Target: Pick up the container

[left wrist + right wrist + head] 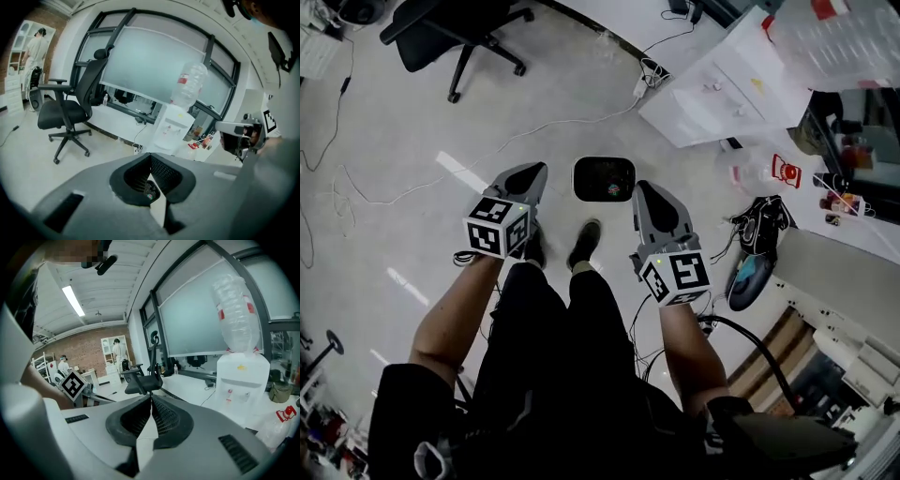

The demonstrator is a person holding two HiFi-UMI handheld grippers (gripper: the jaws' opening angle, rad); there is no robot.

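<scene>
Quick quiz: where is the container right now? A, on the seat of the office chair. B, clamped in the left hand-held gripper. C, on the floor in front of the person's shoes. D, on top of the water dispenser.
C: the container lies on the floor just ahead of the shoes, while the left hand-held gripper and the right hand-held gripper are both shut with nothing between their jaws.

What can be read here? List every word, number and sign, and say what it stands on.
No word or number can be read.
Square black-and-white markers, no letters: on the cubes of the left gripper and the right gripper.
Red label on the water bottle: too blurred.
Yellow sticker on the water dispenser: too small.
Red label on the clear plastic bottle beside it: too small.
</scene>
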